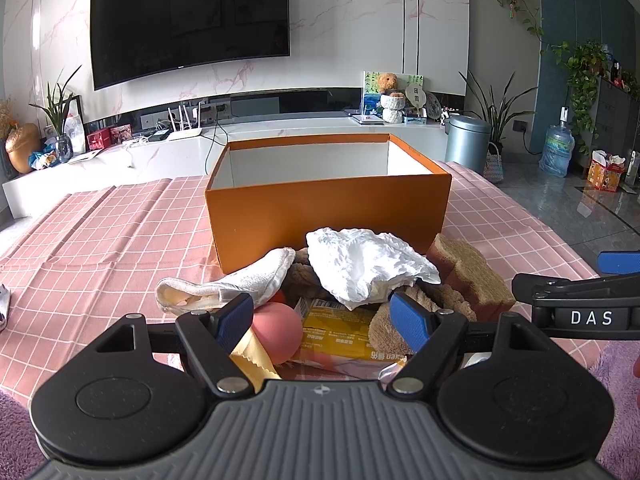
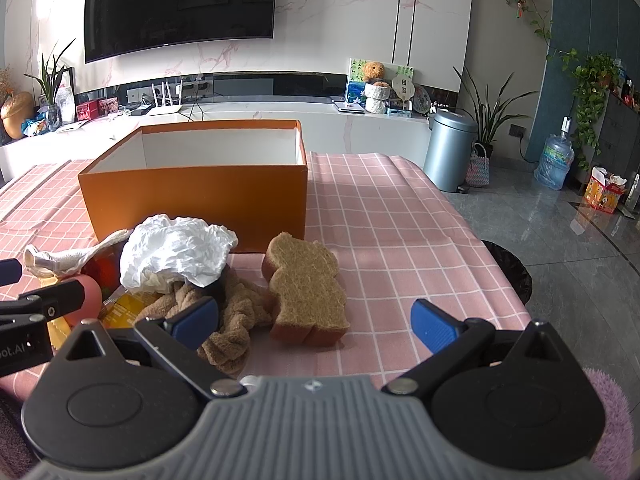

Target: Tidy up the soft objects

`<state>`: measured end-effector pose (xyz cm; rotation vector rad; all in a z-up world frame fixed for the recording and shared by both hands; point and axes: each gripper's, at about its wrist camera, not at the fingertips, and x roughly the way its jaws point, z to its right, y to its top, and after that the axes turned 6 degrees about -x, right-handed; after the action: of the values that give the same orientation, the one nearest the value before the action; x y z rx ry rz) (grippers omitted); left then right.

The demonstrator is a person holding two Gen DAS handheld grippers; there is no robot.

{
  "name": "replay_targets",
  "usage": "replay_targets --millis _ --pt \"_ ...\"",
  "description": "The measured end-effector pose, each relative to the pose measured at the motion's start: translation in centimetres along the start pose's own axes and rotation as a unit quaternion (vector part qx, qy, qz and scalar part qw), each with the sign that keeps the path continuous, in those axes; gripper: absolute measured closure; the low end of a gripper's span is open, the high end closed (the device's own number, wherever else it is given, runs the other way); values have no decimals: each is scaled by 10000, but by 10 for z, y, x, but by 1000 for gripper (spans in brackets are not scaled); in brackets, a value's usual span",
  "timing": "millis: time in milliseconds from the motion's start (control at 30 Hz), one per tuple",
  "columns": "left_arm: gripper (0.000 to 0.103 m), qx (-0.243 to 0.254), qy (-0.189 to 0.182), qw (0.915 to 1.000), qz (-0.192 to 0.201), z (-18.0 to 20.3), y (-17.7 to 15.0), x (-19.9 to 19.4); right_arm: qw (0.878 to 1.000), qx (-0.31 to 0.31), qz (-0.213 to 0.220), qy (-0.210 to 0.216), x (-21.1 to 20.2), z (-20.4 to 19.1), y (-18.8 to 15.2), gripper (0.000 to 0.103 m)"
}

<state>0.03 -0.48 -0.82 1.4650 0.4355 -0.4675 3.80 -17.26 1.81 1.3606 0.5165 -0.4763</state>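
An open orange box (image 1: 328,212) with a white inside stands on the pink checked tablecloth (image 1: 100,232); it also shows in the right wrist view (image 2: 196,196). In front of it lies a pile: a crumpled white tissue (image 1: 368,266), a white cloth (image 1: 224,286), a pink ball (image 1: 278,332), a yellow packet (image 1: 340,334), a brown plush cloth (image 2: 232,320) and a brown bear-shaped sponge (image 2: 308,288). My left gripper (image 1: 324,320) is open, its jaws on either side of the ball and packet. My right gripper (image 2: 314,320) is open, low in front of the sponge.
A white TV bench (image 1: 280,136) with clutter runs behind the table. A grey bin (image 2: 448,152), plants and a water bottle (image 2: 554,160) stand on the floor to the right. The table's right edge (image 2: 492,248) is near the sponge. A purple fluffy mat (image 2: 608,420) lies below.
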Motion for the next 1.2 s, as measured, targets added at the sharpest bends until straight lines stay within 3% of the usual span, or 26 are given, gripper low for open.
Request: replay_targets --millis 400,500,767,1200 --pt "15 -20 -46 10000 83 -5 3 -2 9999 21 -62 160 5 -1 -2 2" --pt "16 149 11 9998 102 -8 8 -1 9996 14 -88 268 6 0 1 2" --pt "22 741 139 9967 -295 -16 28 25 9965 -262 -236 758 23 -11 24 2" --pt "30 518 -159 9958 -744 -68 55 58 9762 -1584 -301 1453 66 -82 64 3"
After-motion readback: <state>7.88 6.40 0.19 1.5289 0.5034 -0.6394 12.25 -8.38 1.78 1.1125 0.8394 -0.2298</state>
